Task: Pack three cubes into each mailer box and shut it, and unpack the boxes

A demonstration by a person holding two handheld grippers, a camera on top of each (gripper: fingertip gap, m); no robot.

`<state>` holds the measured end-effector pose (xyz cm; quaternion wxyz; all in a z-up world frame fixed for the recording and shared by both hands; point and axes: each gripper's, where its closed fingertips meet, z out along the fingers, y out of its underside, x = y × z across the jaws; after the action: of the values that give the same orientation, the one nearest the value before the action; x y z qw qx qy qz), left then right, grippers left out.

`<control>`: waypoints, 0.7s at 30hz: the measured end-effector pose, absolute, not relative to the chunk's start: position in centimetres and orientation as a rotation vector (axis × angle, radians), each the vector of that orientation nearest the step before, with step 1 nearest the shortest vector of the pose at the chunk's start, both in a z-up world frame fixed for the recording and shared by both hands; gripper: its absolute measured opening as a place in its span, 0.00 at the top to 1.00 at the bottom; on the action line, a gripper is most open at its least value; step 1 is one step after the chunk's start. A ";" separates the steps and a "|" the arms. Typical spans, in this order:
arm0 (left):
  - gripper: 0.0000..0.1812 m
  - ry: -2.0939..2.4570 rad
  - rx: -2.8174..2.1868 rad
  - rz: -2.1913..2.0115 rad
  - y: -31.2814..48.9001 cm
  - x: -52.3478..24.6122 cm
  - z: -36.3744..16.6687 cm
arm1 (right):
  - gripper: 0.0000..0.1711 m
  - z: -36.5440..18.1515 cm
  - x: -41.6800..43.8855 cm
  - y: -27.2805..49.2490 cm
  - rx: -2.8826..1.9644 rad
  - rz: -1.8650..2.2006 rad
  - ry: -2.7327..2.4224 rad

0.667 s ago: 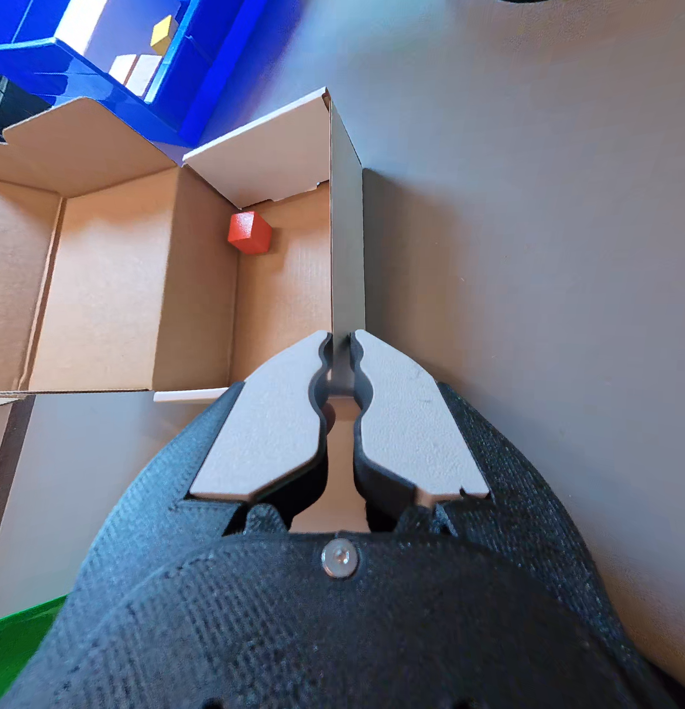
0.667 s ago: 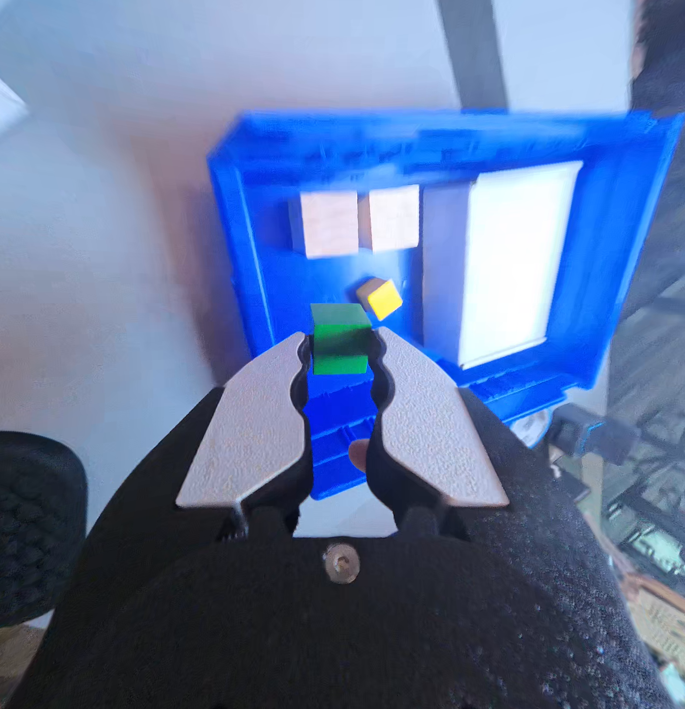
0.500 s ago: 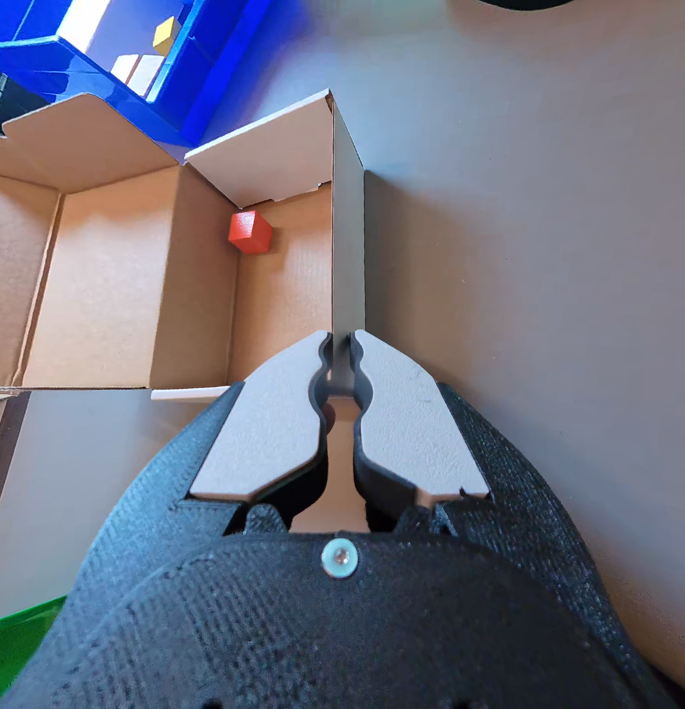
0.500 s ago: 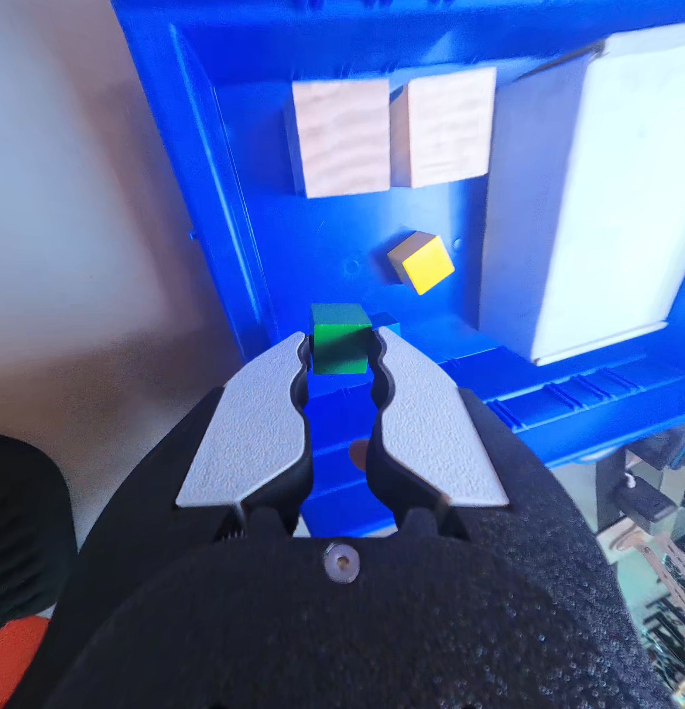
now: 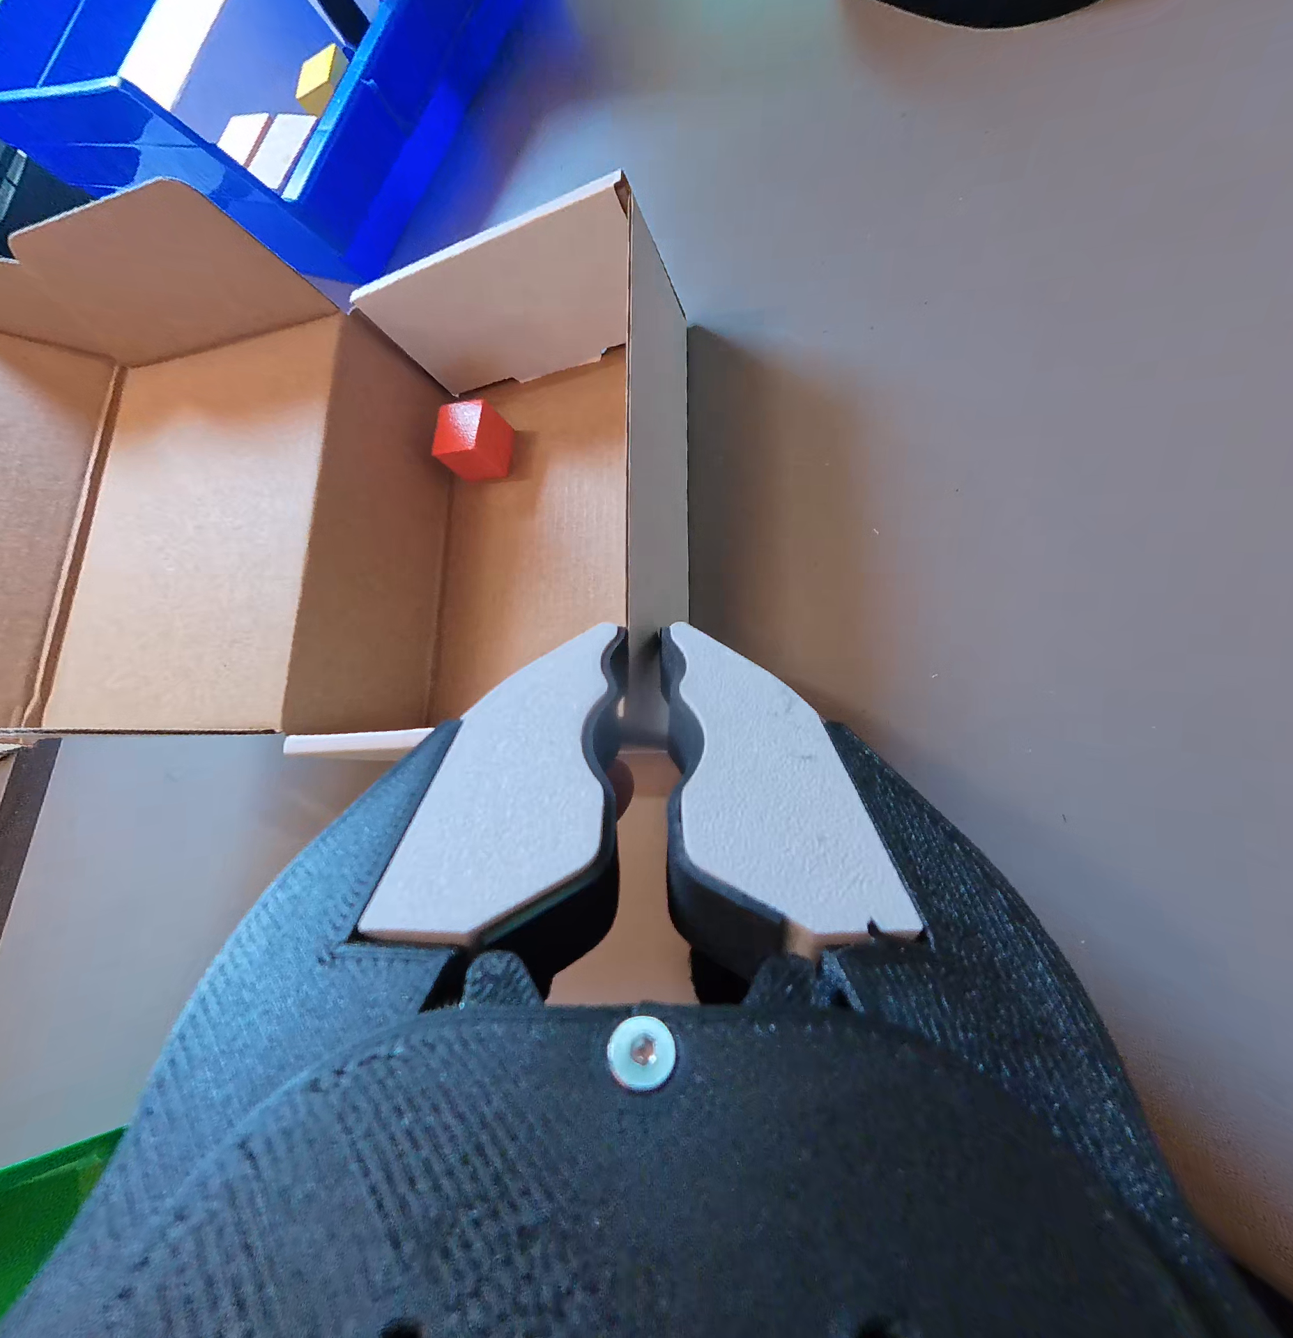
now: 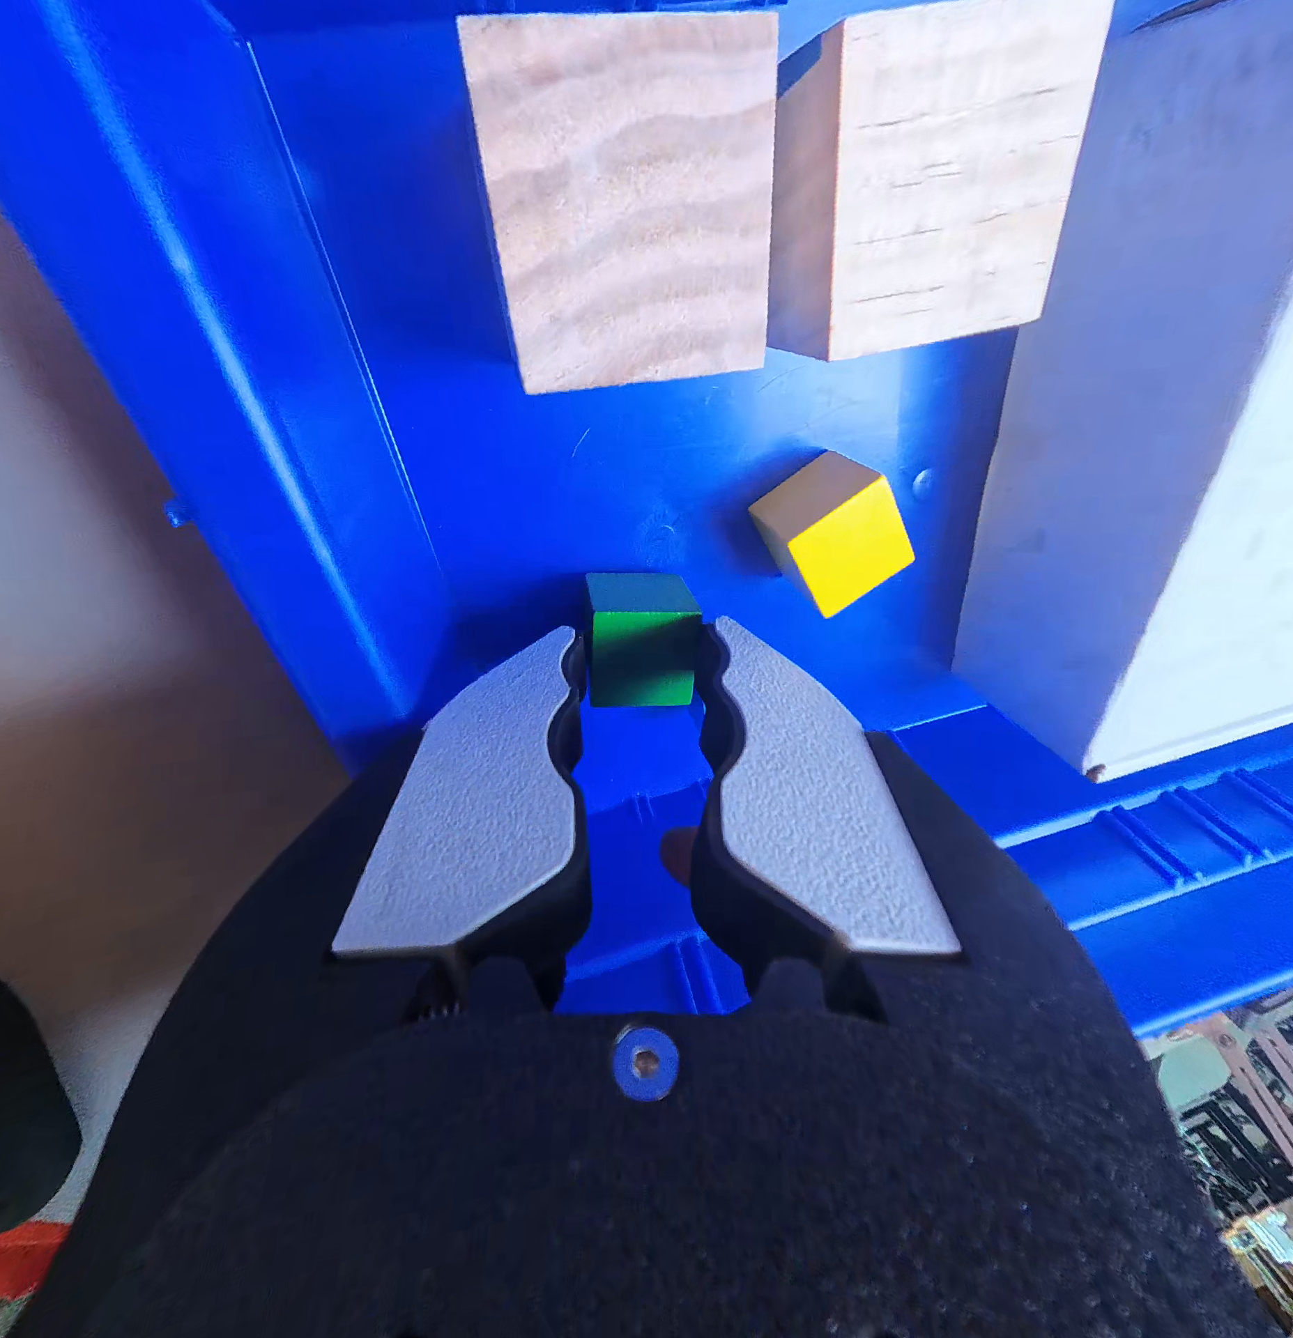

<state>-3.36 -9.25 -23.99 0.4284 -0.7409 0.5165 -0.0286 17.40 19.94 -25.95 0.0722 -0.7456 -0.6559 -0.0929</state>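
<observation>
My left gripper [image 5: 643,644] is shut on the upright right side wall [image 5: 654,470] of an open cardboard mailer box [image 5: 194,521]. A red cube [image 5: 473,440] lies inside the box near its far corner. My right gripper [image 6: 643,644] is shut on a green cube [image 6: 642,641] and holds it low inside a blue bin [image 6: 382,362]. A yellow cube [image 6: 835,532] lies on the bin floor to the right of the green one. Two bare wooden cubes [image 6: 629,195] sit farther back in the bin.
A white block [image 6: 1208,543] fills the right side of the blue bin. The bin [image 5: 158,108] stands behind the mailer box in the left wrist view. A green bin corner [image 5: 28,1216] shows at lower left. The grey table [image 5: 991,507] lies right of the box. Left tips to right tips: about 35 cm. Between my right fingertips and the white block [image 6: 1208,543] there is roughly 10 cm.
My right gripper has moved down and forward into the blue bin with the green cube, so the cubes there look much larger. The left gripper has kept its hold on the box wall.
</observation>
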 end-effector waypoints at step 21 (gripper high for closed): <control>0.95 1.291 -1.844 -0.067 -9.3 -3.4 -24.0 | 0.74 -22.6 14.3 21.9 -2.063 -0.195 -1.880</control>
<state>-3.42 -9.28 -23.98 0.4304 -0.7392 0.5174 -0.0270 14.31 21.86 -22.58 0.1713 -0.7264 -0.6620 -0.0685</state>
